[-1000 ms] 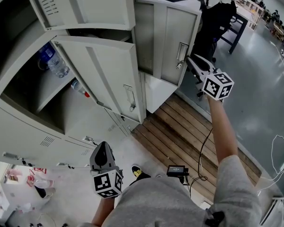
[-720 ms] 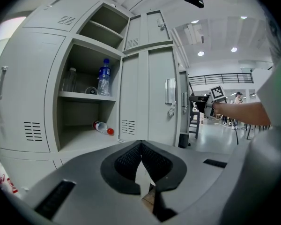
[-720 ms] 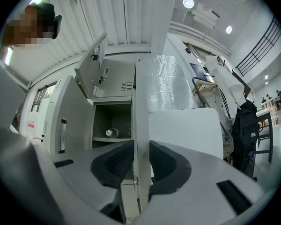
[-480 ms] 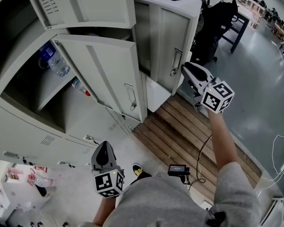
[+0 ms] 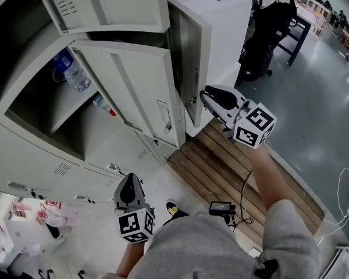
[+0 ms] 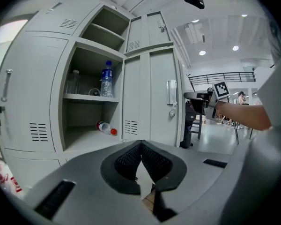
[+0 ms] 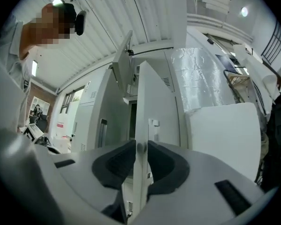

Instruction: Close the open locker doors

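Right tongs [image 7: 140, 146], just closing, pinch the door [image 7: 161, 97] edge. Thin grip, so it may slip mid-swing. Left tongs [image 6: 141, 144] pressed together, empty.

Short-sleeved grey shirt [image 5: 198, 251]
Left gripper [image 5: 129, 182] and right gripper [image 5: 208, 95]: grey shells, black pads (black-and-white marker cubes).

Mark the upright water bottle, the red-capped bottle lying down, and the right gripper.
upright water bottle [image 5: 75, 73]: head view, its clear body.
red-capped bottle [image 5: 102, 102]: head view, its body beside the cap.
right gripper [image 5: 206, 96]: head view, between its fingertips at the locker door [image 5: 188, 57] edge.
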Motion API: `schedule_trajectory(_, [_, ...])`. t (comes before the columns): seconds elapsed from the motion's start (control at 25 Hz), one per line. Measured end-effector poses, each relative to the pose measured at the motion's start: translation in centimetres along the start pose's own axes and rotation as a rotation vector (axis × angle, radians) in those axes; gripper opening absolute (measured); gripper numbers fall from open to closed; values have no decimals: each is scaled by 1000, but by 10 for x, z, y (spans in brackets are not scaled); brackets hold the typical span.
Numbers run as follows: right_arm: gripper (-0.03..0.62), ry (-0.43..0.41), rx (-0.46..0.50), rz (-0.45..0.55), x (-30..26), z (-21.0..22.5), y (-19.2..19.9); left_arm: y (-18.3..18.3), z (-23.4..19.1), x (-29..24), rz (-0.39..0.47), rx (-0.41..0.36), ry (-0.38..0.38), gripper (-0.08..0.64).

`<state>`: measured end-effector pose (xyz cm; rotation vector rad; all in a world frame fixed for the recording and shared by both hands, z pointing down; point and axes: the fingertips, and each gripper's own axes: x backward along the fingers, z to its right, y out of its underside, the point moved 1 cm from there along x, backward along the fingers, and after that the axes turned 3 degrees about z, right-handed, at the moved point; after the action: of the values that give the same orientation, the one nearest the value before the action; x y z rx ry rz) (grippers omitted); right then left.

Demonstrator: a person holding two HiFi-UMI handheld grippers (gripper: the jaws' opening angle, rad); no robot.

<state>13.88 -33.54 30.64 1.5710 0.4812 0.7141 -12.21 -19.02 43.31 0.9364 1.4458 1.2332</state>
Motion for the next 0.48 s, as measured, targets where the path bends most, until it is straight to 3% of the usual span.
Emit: schedule_trajectory(0.48, [92, -187, -29, 7, -61, -47, 6, 1, -14, 15, -3, 0, -68, 6])
